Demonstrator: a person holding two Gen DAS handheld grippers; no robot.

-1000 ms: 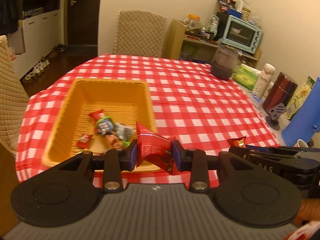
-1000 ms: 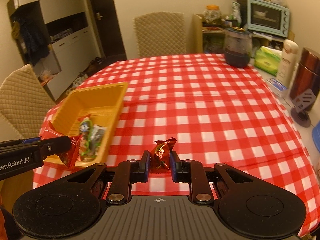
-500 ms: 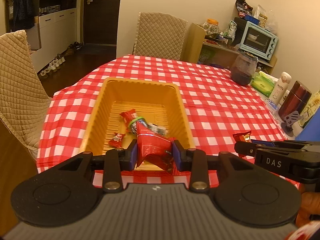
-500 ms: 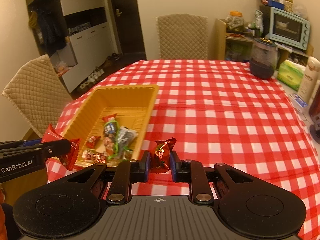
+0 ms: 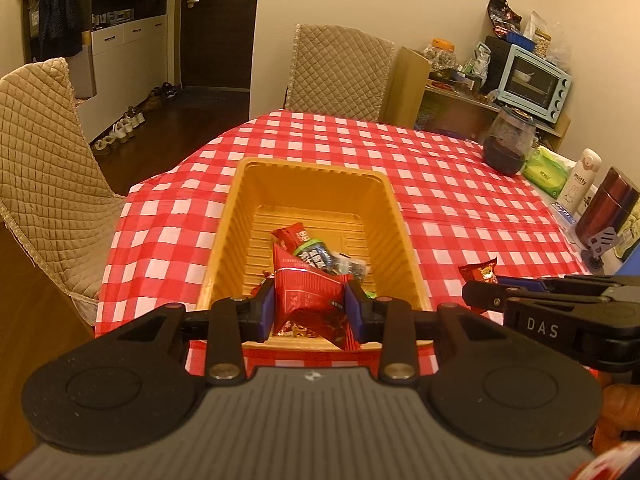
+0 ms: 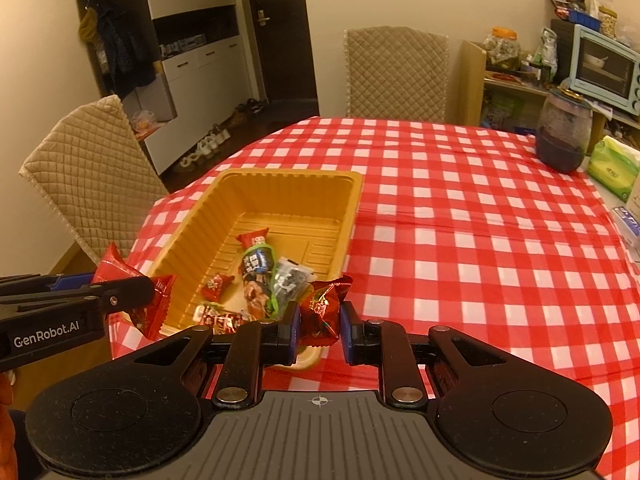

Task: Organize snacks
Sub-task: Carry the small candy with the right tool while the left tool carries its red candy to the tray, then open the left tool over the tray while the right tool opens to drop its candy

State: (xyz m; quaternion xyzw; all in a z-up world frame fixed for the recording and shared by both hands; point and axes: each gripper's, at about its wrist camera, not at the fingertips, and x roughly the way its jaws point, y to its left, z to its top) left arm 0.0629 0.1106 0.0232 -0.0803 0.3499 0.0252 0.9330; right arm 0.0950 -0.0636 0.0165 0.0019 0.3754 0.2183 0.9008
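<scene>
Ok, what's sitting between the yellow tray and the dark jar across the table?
Nothing: from the yellow tray to the dark jar there is only bare checked tablecloth, clearest in the right wrist view.

The left gripper [image 5: 310,308] points forward and downward over the near end of the yellow tray [image 5: 240,204], its blue pads clamped on a red snack packet [image 5: 308,300]. The right gripper [image 6: 319,328] tilts downward likewise at the tray's near right corner, jaws pinched on a small red candy wrapper [image 6: 322,312]. Part of a hand [image 5: 618,412] shows behind the right gripper, right of the tray.
</scene>
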